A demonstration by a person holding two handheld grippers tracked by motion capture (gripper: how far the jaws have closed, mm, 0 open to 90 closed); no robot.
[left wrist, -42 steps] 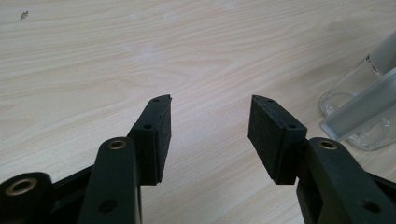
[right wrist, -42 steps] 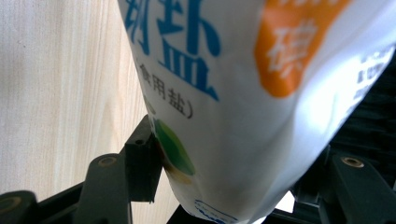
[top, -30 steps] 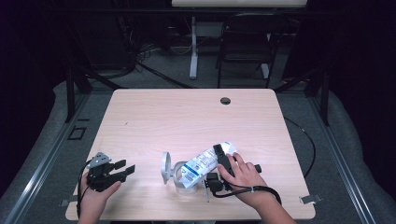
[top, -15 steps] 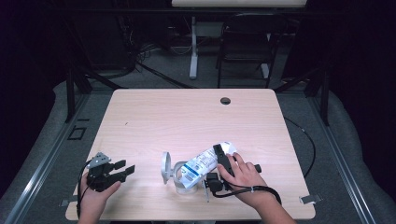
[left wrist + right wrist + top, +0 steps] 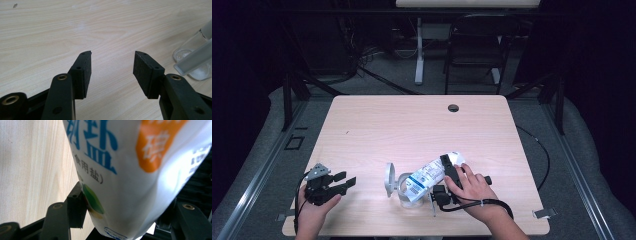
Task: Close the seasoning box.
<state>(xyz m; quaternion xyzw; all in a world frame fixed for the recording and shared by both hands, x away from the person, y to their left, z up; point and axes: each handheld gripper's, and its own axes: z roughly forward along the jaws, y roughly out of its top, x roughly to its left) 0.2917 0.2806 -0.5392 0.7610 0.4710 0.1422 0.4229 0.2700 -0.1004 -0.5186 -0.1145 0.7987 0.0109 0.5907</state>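
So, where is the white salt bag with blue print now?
In the high view the white salt bag with blue print lies tilted at the table's near edge, held in the right tongs, its lower end over a clear glass jar.

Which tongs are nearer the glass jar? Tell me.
Right. The right tongs grip the salt bag lying across the glass jar; the left tongs sit open, apart to its left.
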